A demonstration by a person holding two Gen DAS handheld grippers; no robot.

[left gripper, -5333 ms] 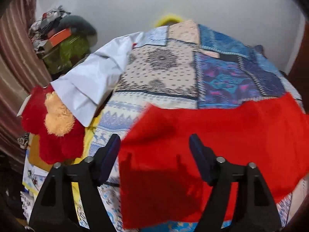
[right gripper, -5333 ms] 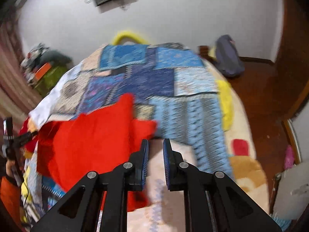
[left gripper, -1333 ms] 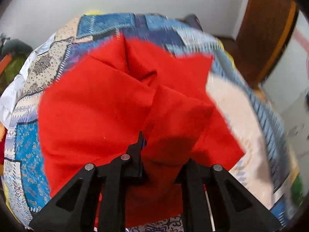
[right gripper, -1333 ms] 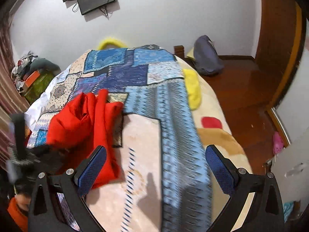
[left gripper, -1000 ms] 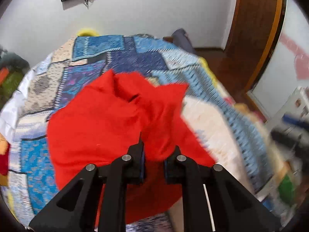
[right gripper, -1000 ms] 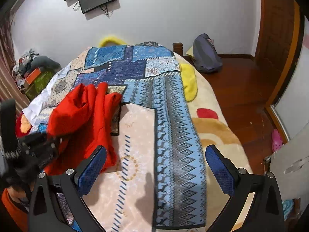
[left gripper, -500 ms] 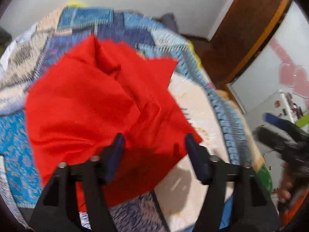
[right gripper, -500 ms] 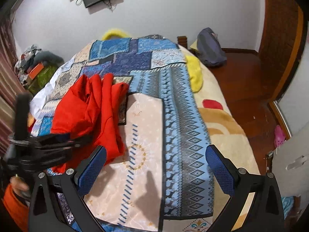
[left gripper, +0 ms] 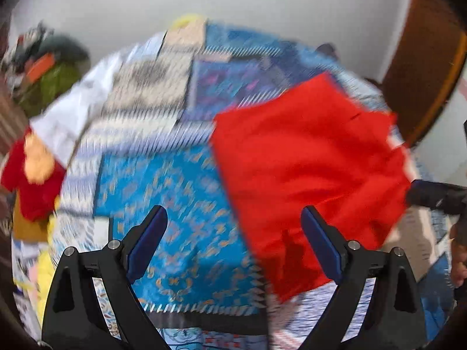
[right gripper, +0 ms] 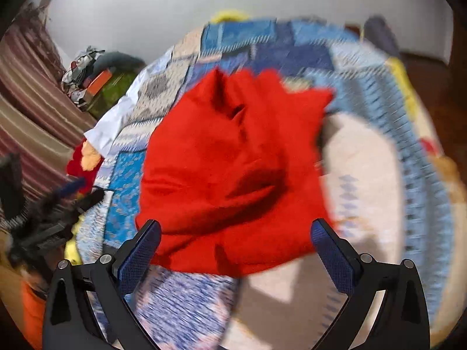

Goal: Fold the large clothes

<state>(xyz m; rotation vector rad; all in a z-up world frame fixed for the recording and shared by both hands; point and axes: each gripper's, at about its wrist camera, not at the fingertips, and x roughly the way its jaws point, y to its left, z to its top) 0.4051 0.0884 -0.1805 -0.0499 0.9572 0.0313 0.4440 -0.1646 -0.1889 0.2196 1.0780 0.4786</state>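
On the patchwork bedspread (right gripper: 364,157), the red garment (right gripper: 233,169) lies bunched, both tongs spread wide.

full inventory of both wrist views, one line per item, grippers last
red garment: 1, red, rumpled heap on the bed, held by neither gripper
patchwork bedspread: 1, blue, white and beige, covers the bed
white cloth: 1, white, at the bed's far left edge
plush blanket: 1, red and orange, hanging off the bed's left side
clutter pile: 1, green, orange and grey, left corner by the wall
curtain: 1, maroon striped, left wall
dark bag: 1, dark blue-grey, floor beyond the bed, blurred
left gripper: 1, black with blue pads, open above the bedspread
right gripper: 1, black with blue pads, open over the garment's near edge
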